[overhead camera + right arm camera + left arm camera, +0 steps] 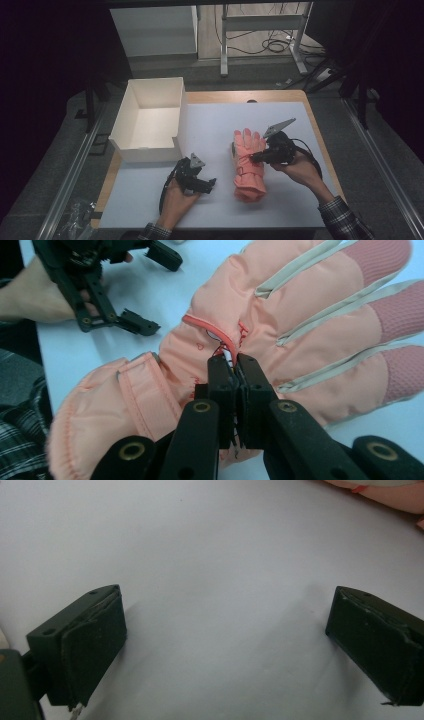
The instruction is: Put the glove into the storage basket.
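A pink padded glove (248, 172) lies flat on the white mat, fingers pointing away from the person and cuff toward them. My right gripper (254, 158) rests on the glove's middle. In the right gripper view the right gripper (235, 362) is shut, pinching the glove (310, 305) at its red-edged seam near the wrist. My left gripper (210, 182) sits low over the mat to the left of the glove's cuff and holds nothing. Its jaws (225, 645) stand wide apart above bare mat, with a strip of glove (395, 495) at the top right. The left gripper (155, 290) also appears far off, open.
An open white cardboard box (145, 154) stands at the back left, partly over the table's left edge. The white mat (210, 120) covers most of the wooden table (107, 185). Metal rails run along both sides; desk legs and cables lie beyond the far edge.
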`<state>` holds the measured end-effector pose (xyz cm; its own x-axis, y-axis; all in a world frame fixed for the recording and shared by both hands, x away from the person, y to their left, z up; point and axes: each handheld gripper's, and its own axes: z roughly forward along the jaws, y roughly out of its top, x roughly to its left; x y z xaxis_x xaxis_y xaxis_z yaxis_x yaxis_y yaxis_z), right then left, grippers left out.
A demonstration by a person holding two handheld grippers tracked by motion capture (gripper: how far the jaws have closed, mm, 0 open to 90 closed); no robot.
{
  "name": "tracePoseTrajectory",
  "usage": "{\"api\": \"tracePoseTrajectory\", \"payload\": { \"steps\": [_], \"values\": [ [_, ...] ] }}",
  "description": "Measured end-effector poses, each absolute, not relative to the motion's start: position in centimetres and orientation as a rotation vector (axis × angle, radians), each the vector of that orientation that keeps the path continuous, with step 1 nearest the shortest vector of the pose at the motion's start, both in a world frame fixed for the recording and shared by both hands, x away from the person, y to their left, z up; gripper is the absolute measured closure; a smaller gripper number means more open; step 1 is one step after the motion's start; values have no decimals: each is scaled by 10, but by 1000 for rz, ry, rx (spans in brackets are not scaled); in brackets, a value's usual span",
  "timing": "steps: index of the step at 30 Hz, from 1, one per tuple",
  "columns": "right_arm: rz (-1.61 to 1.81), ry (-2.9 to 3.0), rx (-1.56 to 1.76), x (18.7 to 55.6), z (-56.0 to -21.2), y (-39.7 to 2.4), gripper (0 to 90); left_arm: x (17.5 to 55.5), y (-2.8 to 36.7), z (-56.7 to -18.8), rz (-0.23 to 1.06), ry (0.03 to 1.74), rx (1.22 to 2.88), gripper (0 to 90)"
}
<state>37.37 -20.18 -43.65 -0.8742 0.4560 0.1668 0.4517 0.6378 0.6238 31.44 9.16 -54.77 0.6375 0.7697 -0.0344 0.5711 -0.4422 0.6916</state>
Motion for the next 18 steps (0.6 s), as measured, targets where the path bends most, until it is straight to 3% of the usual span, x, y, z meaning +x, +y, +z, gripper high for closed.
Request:
{"api": "tracePoseTrajectory", "payload": {
  "steps": [14, 18],
  "values": [
    [1023, 2796, 776, 370, -463, -192, 797, 314, 92, -548, 375, 1039, 2174, 28],
    [1053, 2765, 773, 368, -457, -195, 711, 314, 92, -548, 375, 1039, 2174, 28]
  ]
}}
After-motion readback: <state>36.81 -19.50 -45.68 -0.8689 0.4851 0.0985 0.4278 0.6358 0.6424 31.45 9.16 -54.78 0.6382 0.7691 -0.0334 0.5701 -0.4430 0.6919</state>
